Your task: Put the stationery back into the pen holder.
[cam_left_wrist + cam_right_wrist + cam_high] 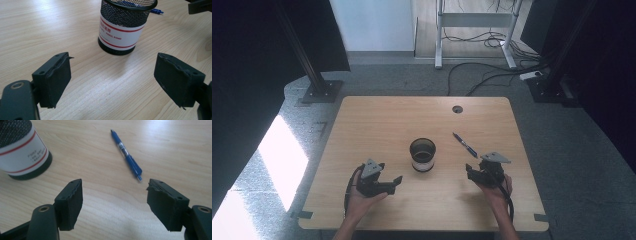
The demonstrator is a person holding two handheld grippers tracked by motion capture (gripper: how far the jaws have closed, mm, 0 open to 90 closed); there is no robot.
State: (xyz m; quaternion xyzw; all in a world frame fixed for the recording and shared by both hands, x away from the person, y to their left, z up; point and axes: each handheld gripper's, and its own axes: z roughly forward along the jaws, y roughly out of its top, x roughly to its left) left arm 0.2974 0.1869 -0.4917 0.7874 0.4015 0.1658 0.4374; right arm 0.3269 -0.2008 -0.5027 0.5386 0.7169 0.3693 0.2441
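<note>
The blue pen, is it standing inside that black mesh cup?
No, the blue pen lies flat on the table, apart from the mesh cup.

Black mesh pencil stand (pixel 422 155) stood upright mid light wooden worktop (pixel 377 120); blue pen (pixel 465 145) lay near, apart.

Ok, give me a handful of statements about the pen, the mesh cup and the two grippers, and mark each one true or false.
1. The blue pen lies flat on the table. True.
2. The pen stands inside the mesh pencil cup. False: it lies on the wood, apart from the cup.
3. The right gripper is open. True: nothing sits between its jaws.
4. The left gripper is clamped on the cup. False: it is open, short of the cup.
5. The cup has tipped onto its side. False: it stands upright.
</note>
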